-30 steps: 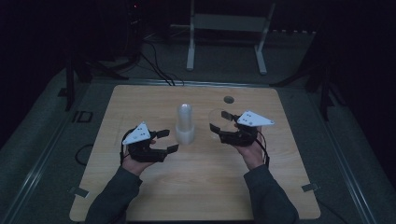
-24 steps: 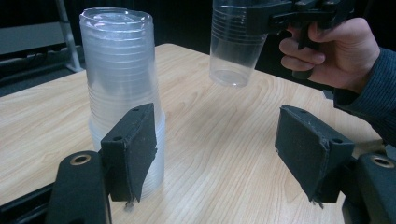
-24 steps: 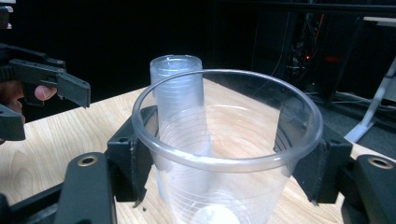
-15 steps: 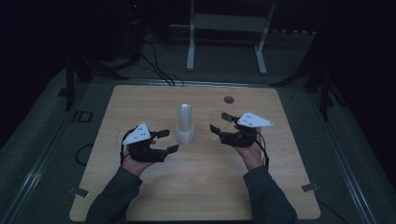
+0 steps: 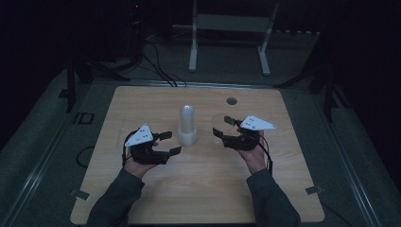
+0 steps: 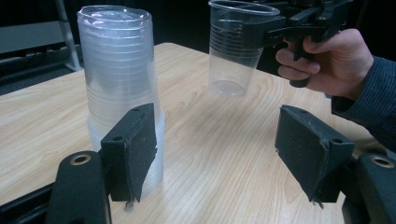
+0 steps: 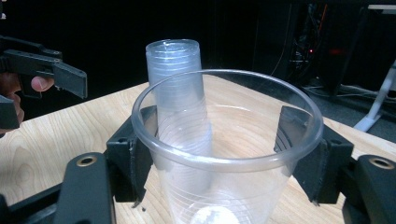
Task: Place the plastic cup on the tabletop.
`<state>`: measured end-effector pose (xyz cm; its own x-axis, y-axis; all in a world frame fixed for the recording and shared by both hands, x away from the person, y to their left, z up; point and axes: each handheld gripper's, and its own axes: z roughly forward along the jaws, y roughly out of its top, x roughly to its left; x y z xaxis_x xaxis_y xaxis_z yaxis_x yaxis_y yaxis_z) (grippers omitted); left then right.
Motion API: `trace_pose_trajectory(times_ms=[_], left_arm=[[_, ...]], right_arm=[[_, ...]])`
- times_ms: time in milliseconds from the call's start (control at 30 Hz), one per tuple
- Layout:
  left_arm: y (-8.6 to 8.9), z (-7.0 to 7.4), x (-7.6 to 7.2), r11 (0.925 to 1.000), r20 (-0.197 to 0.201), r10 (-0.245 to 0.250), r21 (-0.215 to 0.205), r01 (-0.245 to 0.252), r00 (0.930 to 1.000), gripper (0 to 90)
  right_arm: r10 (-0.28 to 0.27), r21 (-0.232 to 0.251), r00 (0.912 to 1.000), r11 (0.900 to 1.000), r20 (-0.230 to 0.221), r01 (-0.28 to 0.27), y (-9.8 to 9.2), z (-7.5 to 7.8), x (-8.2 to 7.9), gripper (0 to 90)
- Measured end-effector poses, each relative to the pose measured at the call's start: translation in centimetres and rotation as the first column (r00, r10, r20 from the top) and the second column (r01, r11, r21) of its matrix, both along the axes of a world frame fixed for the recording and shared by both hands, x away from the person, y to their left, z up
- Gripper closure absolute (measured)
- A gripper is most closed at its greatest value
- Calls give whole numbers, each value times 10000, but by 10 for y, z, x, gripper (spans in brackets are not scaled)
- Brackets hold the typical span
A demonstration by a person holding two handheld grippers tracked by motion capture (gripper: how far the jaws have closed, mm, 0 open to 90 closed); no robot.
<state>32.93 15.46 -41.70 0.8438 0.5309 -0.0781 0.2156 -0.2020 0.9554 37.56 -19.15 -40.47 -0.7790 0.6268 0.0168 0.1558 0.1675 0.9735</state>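
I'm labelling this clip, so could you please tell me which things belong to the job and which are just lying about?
In the job:
cup, held in the right tool
stack of cups

Lying about:
dark disc on the table
white stand behind

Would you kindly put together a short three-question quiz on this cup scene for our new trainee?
1. True or false: the right gripper holds a single clear cup upright, mouth up.
2. How does the stack of cups stand? A) mouth up B) upside down on the table C) lying on its side
3. In a few words: what is between the jaws of the left gripper?

Key
1. True: its jaws sit on either side of the cup, just under the rim.
2. B: the closed bottoms point up.
3. Nothing; the jaws are open, and the stack stands behind one of them.
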Motion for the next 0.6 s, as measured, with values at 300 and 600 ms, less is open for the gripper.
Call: trace_pose_trajectory(times_ms=[300,600], left_arm=[[-1,-1,0,10000,-30,-10,-2,10,10000,291],[0,0,0,10000,-14,4,1,-4,10000,292]], right_arm=[[39,-34,9999,10000,-118,-39,1,-6,1,298],[99,-49,9997,9999,-214,-101,3,-12,1,298]])
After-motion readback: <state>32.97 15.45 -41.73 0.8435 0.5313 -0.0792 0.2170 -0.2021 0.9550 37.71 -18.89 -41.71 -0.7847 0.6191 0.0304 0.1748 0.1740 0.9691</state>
